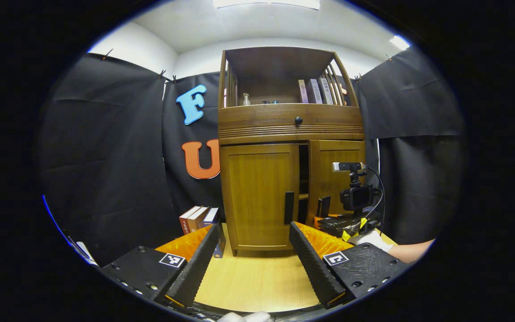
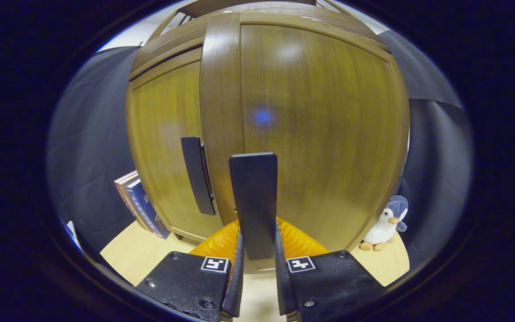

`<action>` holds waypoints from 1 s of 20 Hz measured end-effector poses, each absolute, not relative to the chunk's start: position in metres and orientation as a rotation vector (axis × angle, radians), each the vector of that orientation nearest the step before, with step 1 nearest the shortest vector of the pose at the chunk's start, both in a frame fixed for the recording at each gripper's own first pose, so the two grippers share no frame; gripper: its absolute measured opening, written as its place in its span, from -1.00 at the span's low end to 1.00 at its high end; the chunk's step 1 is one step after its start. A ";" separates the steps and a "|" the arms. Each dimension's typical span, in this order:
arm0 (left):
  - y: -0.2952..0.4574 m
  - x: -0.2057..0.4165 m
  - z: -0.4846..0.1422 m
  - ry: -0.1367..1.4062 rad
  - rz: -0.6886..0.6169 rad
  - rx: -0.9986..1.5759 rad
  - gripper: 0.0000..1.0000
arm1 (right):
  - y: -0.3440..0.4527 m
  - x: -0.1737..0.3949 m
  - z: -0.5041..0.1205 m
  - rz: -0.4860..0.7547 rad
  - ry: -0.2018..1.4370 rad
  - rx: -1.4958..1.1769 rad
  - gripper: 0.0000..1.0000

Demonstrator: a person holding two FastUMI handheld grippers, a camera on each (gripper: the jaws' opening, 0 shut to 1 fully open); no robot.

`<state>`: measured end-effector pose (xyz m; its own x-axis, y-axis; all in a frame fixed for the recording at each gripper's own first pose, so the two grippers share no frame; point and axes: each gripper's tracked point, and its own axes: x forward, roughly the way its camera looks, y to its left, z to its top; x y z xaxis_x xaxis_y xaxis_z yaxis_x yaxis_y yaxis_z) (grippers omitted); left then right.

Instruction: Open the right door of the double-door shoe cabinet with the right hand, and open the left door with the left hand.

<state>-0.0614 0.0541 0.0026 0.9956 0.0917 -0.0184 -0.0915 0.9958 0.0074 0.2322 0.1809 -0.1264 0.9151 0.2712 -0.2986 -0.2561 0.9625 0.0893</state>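
Shoe cabinet [image 1: 257, 188] warm brown wood grain, door handles [image 2: 254, 203] matte black; gripper fingers [image 1: 311, 259] black, ribbed, orange-backed; penguin toy [image 2: 385, 223] at four o'clock, grey-white.

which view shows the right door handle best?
Right gripper view: the right door handle stands close and centred, clamped between the right gripper fingers. Left gripper view shows it small, far off, on the door already ajar.

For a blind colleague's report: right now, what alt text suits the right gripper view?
The right gripper is clamped on the right door's black handle, the wooden shoe cabinet close ahead. A toy penguin stands beside it.
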 end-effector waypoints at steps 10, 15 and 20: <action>0.037 -0.055 -0.004 0.018 0.025 -0.001 0.92 | 0.136 0.178 -0.134 0.251 0.311 0.058 -0.31; 0.030 -0.049 -0.003 0.008 -0.003 -0.003 1.00 | 0.105 0.153 -0.138 0.219 0.311 0.055 -0.38; 0.021 -0.045 -0.003 0.002 -0.035 -0.008 0.93 | 0.071 0.134 -0.140 0.170 0.300 0.070 -0.44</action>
